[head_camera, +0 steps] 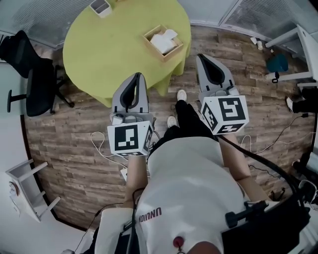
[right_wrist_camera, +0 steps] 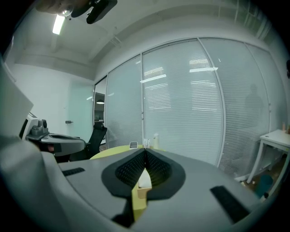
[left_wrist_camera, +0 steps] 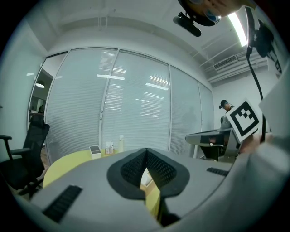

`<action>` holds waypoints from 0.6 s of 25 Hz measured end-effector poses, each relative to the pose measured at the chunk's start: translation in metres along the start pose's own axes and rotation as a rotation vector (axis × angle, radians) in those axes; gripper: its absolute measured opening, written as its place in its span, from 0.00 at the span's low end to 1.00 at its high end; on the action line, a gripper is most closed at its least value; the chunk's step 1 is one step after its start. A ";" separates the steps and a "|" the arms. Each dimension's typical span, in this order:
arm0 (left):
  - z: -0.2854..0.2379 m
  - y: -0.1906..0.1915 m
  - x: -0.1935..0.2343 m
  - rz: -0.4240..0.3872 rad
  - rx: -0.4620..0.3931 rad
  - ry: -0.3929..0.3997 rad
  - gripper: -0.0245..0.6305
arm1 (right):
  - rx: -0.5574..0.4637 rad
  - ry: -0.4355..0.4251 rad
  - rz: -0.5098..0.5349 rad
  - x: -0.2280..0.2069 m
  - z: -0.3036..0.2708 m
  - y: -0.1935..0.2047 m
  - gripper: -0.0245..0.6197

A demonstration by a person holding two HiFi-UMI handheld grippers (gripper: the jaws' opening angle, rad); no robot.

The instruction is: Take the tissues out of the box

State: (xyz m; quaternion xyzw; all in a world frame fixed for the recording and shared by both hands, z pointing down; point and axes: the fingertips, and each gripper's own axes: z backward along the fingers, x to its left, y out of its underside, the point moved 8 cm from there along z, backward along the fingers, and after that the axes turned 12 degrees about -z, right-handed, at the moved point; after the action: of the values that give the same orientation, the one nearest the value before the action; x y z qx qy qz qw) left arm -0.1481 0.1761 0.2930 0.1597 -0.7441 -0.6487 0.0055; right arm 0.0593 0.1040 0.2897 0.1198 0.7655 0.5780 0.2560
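A wooden tissue box [head_camera: 163,41] with white tissues [head_camera: 164,38] showing in its open top stands on the round yellow-green table [head_camera: 114,44], near the table's right edge. My left gripper [head_camera: 136,77] is shut and empty, held over the table's near edge, short of the box and to its left. My right gripper [head_camera: 200,56] is also shut and empty, over the wooden floor just right of the table. In the right gripper view the jaws [right_wrist_camera: 145,152] meet, and the box [right_wrist_camera: 144,185] peeks through below them. The left gripper [left_wrist_camera: 146,152] shows touching pads too.
A black office chair [head_camera: 35,74] stands left of the table. A small white item [head_camera: 101,6] sits at the table's far side. A white stool [head_camera: 27,186] lies at lower left, cables [head_camera: 107,154] run over the floor, and a white desk [head_camera: 295,42] with a teal bag [head_camera: 277,63] stands at right.
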 end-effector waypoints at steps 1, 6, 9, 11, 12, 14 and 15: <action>-0.003 0.000 0.000 -0.001 0.002 0.002 0.06 | -0.006 0.013 -0.003 -0.003 -0.002 -0.001 0.07; -0.020 0.002 0.004 -0.001 0.012 -0.008 0.06 | -0.016 0.033 -0.016 -0.018 -0.016 -0.006 0.07; -0.031 -0.002 0.008 0.000 0.004 -0.028 0.06 | -0.013 0.023 -0.019 -0.025 -0.029 -0.010 0.07; -0.040 -0.006 0.010 -0.003 0.003 -0.040 0.06 | -0.008 0.012 -0.023 -0.031 -0.039 -0.013 0.07; -0.045 -0.008 0.012 -0.005 0.002 -0.046 0.06 | -0.006 0.004 -0.023 -0.033 -0.045 -0.015 0.07; -0.055 -0.012 0.015 -0.009 0.004 -0.061 0.06 | -0.004 -0.015 -0.021 -0.037 -0.057 -0.019 0.07; -0.059 -0.014 0.017 -0.010 0.005 -0.069 0.06 | -0.004 -0.024 -0.021 -0.040 -0.063 -0.023 0.07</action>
State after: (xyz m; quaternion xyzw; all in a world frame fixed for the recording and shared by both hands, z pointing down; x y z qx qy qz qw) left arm -0.1486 0.1134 0.2856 0.1410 -0.7448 -0.6518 -0.0239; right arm 0.0620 0.0265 0.2910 0.1180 0.7625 0.5753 0.2715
